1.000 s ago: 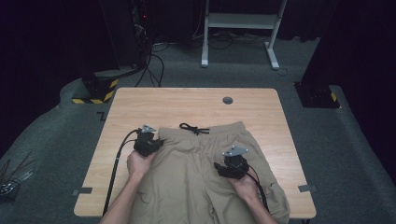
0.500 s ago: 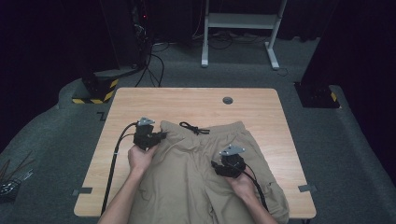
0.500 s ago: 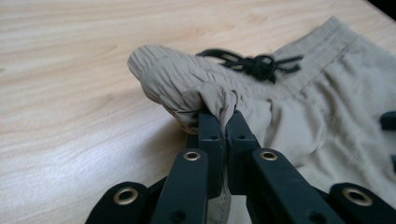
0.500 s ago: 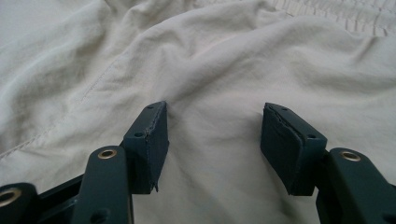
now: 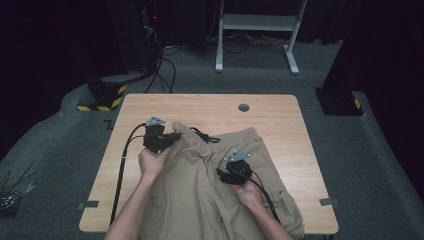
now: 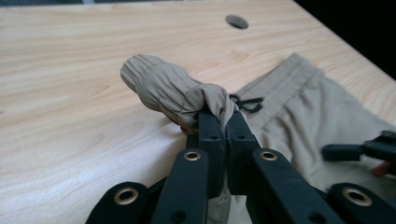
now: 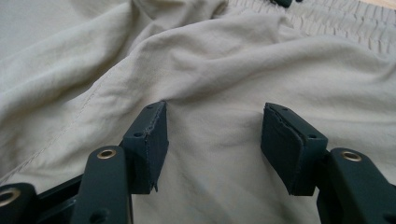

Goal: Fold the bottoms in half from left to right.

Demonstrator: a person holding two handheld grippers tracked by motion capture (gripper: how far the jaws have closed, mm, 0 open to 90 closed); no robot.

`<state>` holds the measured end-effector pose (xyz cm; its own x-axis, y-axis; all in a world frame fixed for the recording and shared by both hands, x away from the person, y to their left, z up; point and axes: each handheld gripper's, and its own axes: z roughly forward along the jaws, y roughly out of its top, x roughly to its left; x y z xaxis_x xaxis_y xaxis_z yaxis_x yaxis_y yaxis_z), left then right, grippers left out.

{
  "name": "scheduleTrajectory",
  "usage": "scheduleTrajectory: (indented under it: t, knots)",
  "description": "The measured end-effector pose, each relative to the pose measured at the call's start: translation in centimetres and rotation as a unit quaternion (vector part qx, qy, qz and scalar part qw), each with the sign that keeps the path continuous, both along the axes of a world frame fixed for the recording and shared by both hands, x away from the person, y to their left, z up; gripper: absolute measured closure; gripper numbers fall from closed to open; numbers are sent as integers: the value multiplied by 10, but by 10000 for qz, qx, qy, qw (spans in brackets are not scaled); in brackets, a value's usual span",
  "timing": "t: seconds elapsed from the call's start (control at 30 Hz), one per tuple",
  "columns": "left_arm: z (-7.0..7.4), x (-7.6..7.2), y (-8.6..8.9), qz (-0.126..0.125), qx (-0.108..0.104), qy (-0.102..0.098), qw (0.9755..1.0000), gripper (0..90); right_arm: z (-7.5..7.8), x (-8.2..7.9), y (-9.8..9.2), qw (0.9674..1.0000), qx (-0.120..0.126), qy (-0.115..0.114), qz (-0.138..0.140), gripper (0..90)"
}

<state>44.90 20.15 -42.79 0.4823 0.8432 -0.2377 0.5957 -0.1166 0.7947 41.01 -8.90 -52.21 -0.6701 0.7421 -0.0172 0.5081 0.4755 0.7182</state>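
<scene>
On pale wood, left hand-held gripper pinches bunched khaki trousers; right gapes.

A dim lab or studio; black drapes all round, grey carpet. Cables trail from a rack; hazard tape marks a stand.

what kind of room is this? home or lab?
Most likely a lab or recording studio, not a home. A lone wooden table stands on grey carpet amid dark surroundings, hazard-striped equipment bases and loose cables sit behind it, and a person works khaki trousers with handheld grippers.
</scene>
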Motion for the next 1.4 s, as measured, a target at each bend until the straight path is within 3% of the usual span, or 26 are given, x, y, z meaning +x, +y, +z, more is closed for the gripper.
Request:
scheduleTrajectory:
  t: [0.3, 0.43, 0.53, 0.67, 0.77, 0.9, 1.07, 1.4]
  knots:
    - [19, 6, -19, -133, -59, -130, 9998, 879, -1, 11, 22, 10000, 12, -30, 39, 412]
    - [21, 9, -30, -188, -63, -104, 9997, 878, 1, 11, 22, 9999, -15, 84, 53, 392]
    - [21, 11, -37, -227, -49, -102, 9997, 878, 11, 4, 9, 9996, 154, 229, 74, 387]
    - [22, 12, -48, -308, 2, -117, 9995, 878, 25, -14, -14, 9997, -174, 58, 143, 396]
    - [22, 13, -55, -357, 4, -137, 9993, 878, 21, -19, -32, 9992, -370, 38, 127, 396]
    - [22, 16, -66, -452, -43, -108, 9989, 878, 4, -22, -52, 9997, -128, 150, 122, 415]
    - [24, 17, -82, -605, 27, -107, 9981, 877, 0, -24, -54, 10000, -8, -16, 73, 404]
    - [20, 25, -122, -920, 90, -59, 9957, 875, -1, -25, -54, 10000, 34, -50, 51, 404]
